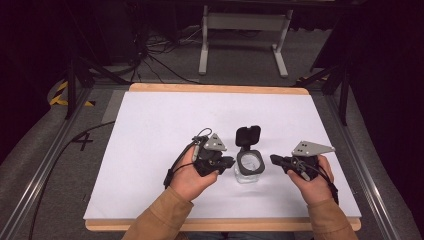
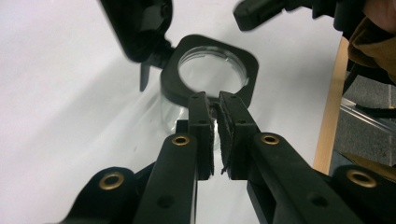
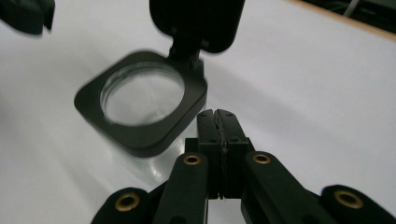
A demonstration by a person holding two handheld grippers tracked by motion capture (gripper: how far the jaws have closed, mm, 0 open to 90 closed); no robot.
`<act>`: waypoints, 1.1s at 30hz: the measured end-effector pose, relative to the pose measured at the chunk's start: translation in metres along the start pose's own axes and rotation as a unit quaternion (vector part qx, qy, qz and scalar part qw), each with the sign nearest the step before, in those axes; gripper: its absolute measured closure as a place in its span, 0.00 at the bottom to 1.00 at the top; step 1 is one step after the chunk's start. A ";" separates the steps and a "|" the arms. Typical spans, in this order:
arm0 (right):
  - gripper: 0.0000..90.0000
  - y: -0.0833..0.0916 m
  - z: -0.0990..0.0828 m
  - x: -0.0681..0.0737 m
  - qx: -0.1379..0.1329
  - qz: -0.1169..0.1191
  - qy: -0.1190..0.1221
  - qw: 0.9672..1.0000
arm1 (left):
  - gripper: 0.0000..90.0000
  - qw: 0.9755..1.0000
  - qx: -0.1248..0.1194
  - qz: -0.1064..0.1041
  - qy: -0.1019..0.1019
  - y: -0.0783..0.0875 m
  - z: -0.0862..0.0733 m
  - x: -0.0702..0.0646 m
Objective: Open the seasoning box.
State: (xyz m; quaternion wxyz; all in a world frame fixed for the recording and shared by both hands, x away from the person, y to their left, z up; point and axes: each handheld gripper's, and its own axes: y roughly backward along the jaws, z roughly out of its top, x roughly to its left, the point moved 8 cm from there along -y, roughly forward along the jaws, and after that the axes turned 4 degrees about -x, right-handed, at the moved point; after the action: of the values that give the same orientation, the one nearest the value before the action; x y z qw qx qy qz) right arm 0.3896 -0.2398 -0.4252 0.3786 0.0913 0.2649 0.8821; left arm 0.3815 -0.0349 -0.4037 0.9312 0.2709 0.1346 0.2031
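Observation:
A clear jar [image 1: 248,172] with a black square collar [image 2: 173,86] [image 3: 140,135] stands at the middle of the white sheet. Its black flip lid [image 1: 248,135] [image 2: 140,28] [image 3: 196,23] is hinged open and leans back behind the mouth. My left gripper [image 1: 230,162] [image 2: 214,97] is shut, its tips right at the collar's near edge on the jar's left side. Whether they touch it I cannot tell. My right gripper [image 1: 273,159] [image 3: 222,113] is shut with nothing in it, just off the collar's corner on the jar's right.
The white sheet [image 1: 200,110] covers a wooden board whose edge [image 1: 220,88] shows at the back and front. Metal rails [image 1: 45,165] run along both sides. On the floor behind lie cables [image 1: 155,55] and a white-legged frame [image 1: 245,22].

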 end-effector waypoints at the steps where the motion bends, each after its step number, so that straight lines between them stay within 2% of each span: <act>1: 1.00 -0.002 -0.003 0.001 0.006 0.002 0.001 1.000 | 0.93 1.000 -0.001 0.001 0.006 0.001 -0.001 0.003; 5: 1.00 -0.011 -0.016 0.008 0.036 0.012 0.006 0.999 | 0.93 1.000 -0.001 0.005 0.017 0.004 -0.003 0.009; 7: 1.00 -0.013 -0.018 0.011 0.042 0.017 0.005 0.999 | 0.92 1.000 0.000 0.005 0.015 0.005 -0.004 0.010; 9: 1.00 -0.014 -0.018 0.014 0.046 0.023 0.010 0.999 | 0.92 1.000 -0.003 0.006 0.017 0.005 -0.003 0.011; 12: 1.00 -0.015 -0.019 0.017 0.054 0.018 0.021 0.998 | 0.92 1.000 -0.001 0.004 0.017 0.006 -0.004 0.013; 24: 1.00 -0.015 -0.021 0.023 0.067 0.036 0.019 0.997 | 0.92 1.000 -0.005 0.008 0.028 0.010 -0.004 0.019; 27: 1.00 -0.010 -0.017 0.016 0.052 0.026 0.014 0.998 | 0.89 0.999 -0.006 0.015 0.029 0.013 -0.005 0.022; 31: 0.99 0.005 -0.010 0.000 0.029 0.007 -0.001 1.000 | 0.86 0.999 0.002 0.029 0.031 0.021 -0.008 0.029; 33: 0.94 0.013 -0.007 -0.011 0.017 -0.010 -0.002 1.000 | 0.84 0.999 0.003 0.037 0.027 0.027 -0.012 0.033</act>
State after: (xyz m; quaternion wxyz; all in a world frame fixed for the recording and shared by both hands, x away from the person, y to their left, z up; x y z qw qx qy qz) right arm 0.3864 -0.2579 -0.4232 0.3860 0.0968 0.2796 0.8738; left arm 0.3981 0.0060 -0.4030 0.9185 0.2725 0.1500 0.2443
